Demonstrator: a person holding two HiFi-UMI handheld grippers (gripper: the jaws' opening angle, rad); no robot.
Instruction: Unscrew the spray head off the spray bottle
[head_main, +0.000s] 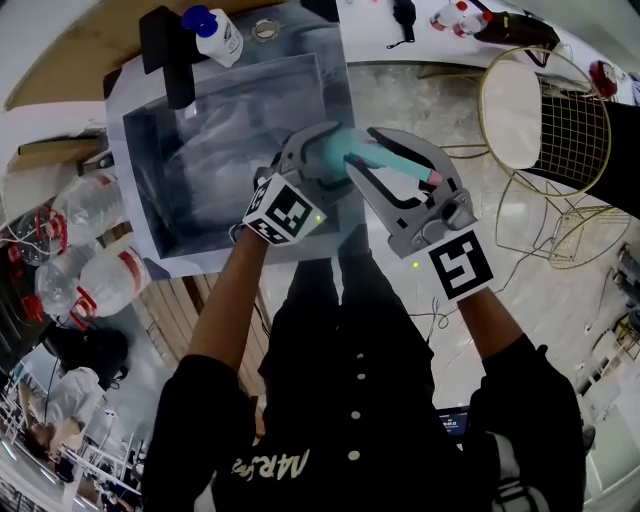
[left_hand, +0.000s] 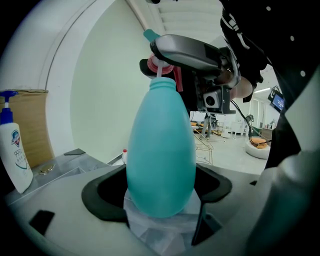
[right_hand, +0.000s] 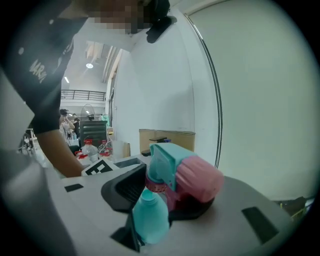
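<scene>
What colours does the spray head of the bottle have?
The spray head is teal with a pink part; the right gripper view shows it best.

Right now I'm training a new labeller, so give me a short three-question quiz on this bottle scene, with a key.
1. True or false: the left gripper grips the teal bottle by its body.
2. What does the right gripper clamp? A: the spray head. B: the white pump bottle. C: nothing.
3. Fill in: in the left gripper view, a thin white ____ shows between the head's collar and the bottle's neck.
Key: 1 true; 2 A; 3 tube.
</scene>
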